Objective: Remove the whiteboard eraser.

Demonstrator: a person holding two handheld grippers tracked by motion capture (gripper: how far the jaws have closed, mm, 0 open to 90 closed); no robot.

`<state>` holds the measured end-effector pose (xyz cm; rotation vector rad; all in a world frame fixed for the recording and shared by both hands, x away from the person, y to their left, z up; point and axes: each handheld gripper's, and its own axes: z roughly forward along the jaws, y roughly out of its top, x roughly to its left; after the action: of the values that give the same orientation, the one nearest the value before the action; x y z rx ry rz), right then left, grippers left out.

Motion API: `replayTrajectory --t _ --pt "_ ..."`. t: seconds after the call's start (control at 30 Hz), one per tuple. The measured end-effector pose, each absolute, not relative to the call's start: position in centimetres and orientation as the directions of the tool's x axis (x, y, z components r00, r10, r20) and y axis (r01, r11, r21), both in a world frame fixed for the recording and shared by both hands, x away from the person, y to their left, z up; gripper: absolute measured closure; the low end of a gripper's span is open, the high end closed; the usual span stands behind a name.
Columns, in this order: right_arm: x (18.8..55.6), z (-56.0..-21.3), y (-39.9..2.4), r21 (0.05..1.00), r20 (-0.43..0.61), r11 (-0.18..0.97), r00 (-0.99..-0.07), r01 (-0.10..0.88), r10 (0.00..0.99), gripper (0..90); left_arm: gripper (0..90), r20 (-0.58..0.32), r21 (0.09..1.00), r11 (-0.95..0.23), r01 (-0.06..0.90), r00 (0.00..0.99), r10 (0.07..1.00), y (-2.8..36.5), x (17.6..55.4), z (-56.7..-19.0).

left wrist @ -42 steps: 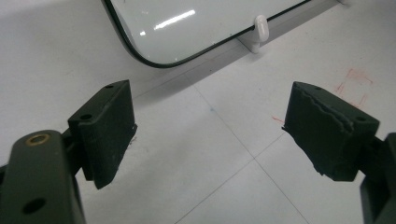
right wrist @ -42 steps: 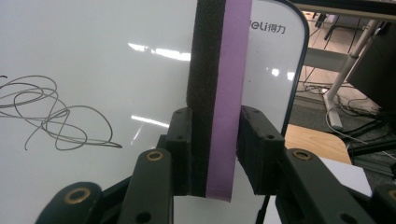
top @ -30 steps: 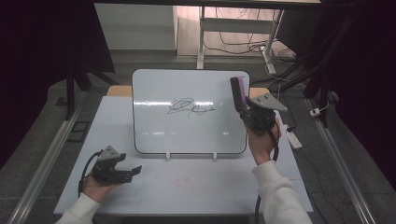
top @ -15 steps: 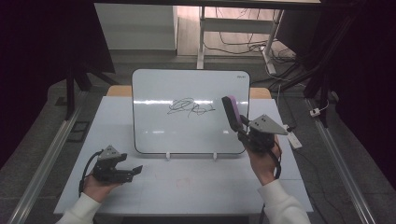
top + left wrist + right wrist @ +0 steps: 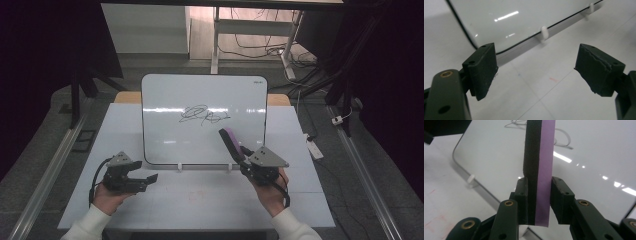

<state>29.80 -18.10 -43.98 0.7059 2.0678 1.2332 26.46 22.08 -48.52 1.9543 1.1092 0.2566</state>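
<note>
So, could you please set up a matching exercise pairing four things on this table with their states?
Things:
1. eraser
2. whiteboard
3. left gripper
4. right gripper

States:
A. jaws open, nothing between them
B. purple and black, held upright
C. bears a black scribble
D. jaws clamped on a thing

Pairs: 1-B, 2-C, 3-A, 4-D

whiteboard (image 5: 200,100) on table (image 5: 200,200), eraser (image 5: 231,142) before it

We see eraser (image 5: 539,170) top cut by frame edge; scribble (image 5: 560,138) partly hidden behind it, unreadable.
</note>
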Motion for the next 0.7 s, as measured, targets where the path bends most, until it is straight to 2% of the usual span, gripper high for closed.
replayTrajectory --t 0.37,0.7 --pt "28.9 -45.8 -17.4 0.885 -0.215 0.442 -0.716 0.145 0.665 67.8 19.1 -0.23 0.776 -0.267 0.571 0.651 0.723 18.7 27.8 -46.2" --pt "28.1 -46.5 -16.9 0.879 -0.223 0.459 -0.74 0.129 0.635 67.8 18.7 -0.276 0.773 -0.274 0.573 0.692 0.668 15.5 29.5 -45.2"
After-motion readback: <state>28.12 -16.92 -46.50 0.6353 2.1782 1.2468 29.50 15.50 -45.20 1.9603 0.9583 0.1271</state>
